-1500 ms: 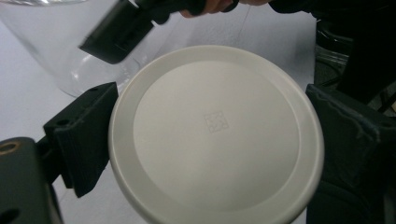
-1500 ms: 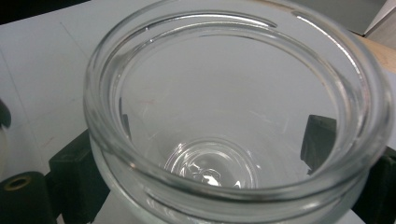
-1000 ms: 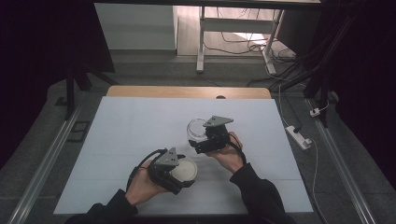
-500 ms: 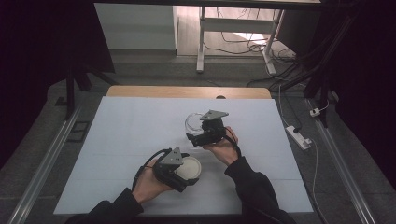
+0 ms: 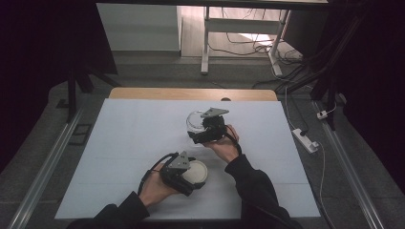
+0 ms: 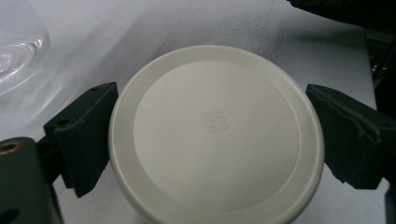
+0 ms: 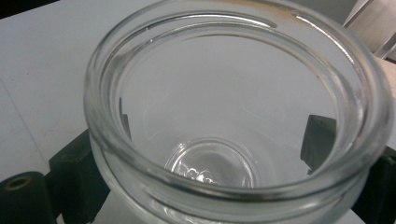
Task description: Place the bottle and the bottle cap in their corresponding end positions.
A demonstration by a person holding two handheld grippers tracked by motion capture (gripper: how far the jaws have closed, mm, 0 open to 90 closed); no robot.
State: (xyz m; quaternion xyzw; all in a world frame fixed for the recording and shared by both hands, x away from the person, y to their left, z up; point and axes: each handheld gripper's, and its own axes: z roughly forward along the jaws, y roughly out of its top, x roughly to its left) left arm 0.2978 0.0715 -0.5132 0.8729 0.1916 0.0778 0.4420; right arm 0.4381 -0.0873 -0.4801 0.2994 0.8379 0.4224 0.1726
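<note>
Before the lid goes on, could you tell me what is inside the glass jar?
The glass jar, held between the right gripper's jaws, looks empty: its embossed base shows through the open mouth. Only the near inner wall, below the rim, is out of sight.

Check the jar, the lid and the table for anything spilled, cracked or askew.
Nothing stands out. The glass jar is empty and shows no crack, held in the right claw. The cream lid looks intact between the left claw's jaws. No spill on the table.

In the left gripper view, the bottom edge is cutting off the white lid at six o'clock. In the right gripper view, the glass jar is overrunning the frame at six o'clock, its wall blurring the black jaws behind it.
</note>
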